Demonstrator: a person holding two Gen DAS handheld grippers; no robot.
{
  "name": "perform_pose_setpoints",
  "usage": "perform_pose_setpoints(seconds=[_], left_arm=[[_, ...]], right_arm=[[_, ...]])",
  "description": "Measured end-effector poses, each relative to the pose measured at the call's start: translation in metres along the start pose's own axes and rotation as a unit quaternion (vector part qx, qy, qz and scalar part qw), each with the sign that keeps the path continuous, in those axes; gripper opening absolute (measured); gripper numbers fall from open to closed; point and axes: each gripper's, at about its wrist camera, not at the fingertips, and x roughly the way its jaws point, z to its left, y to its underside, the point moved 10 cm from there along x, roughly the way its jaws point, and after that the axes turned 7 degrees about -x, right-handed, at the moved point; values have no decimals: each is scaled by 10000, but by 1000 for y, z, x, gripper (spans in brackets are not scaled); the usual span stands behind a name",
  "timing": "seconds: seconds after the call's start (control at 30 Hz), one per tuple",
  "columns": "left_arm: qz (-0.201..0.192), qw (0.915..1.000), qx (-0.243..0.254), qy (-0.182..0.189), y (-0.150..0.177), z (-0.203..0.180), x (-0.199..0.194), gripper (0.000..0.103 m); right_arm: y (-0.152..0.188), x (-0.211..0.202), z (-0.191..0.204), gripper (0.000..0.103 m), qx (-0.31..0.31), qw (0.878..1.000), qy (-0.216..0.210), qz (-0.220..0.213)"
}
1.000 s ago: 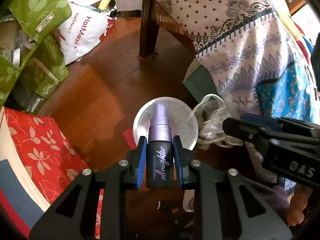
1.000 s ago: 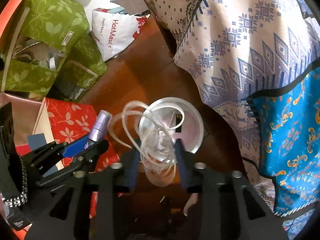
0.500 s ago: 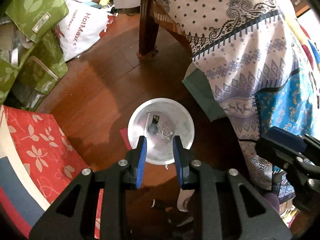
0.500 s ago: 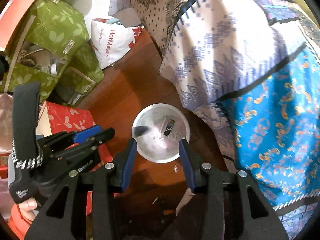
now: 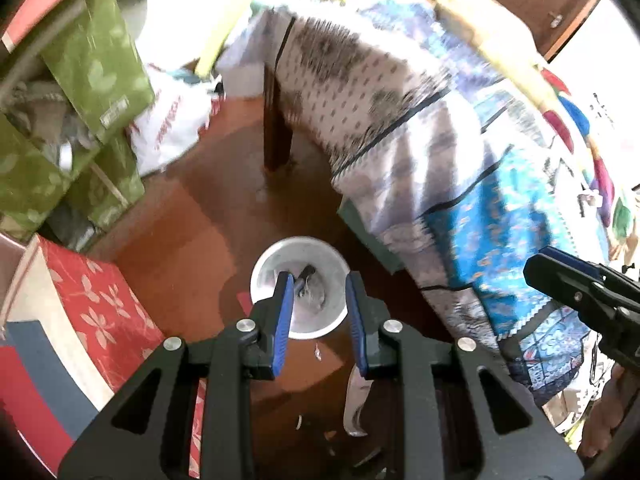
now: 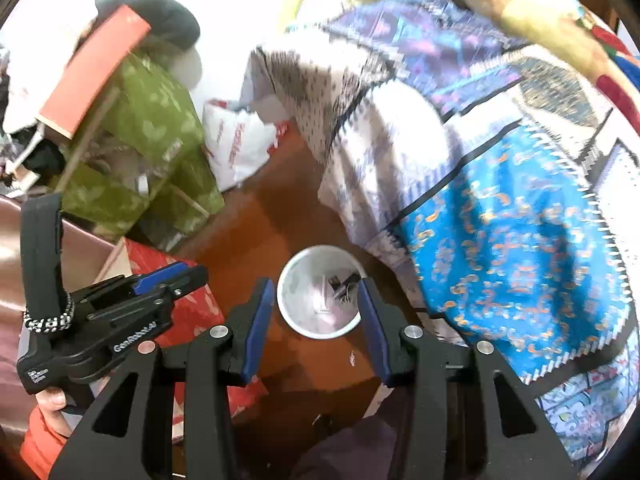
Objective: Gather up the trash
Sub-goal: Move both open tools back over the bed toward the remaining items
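A white round bin [image 5: 265, 278] stands on the brown wooden floor, straight below both grippers. Inside it lie a dark spray bottle [image 5: 307, 271] and crumpled clear plastic [image 5: 314, 294]. My left gripper [image 5: 318, 312] hangs high above the bin, open, with nothing between its blue pads. From the right wrist view the bin [image 6: 298, 300] shows dark trash [image 6: 345, 282] at its right side. My right gripper [image 6: 317, 320] is open and empty above it. The left gripper [image 6: 168, 280] shows at the left there, and the right gripper [image 5: 580, 292] shows at the right edge of the left wrist view.
A table leg [image 5: 276, 128] and a patterned cloth [image 5: 400, 120] draped over the table stand behind and right of the bin. Green leaf-print bags [image 5: 80, 120], a white shopping bag [image 5: 168, 132] and a red floral box [image 5: 92, 312] crowd the left. Small scraps [image 5: 318, 354] lie on the floor.
A second ago the left gripper held the spray bottle and the right held clear plastic over the bin. Both things now lie in the bin, and both grippers have risen, empty.
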Motion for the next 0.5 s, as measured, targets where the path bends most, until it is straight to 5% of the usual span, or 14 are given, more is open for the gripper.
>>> perform_pose_setpoints(seconds=[0.5], left_arm=[[-1126, 9874, 1021, 435, -8, -126, -102, 26]], right_arm=[[3, -143, -53, 40, 72, 9895, 654, -1288]])
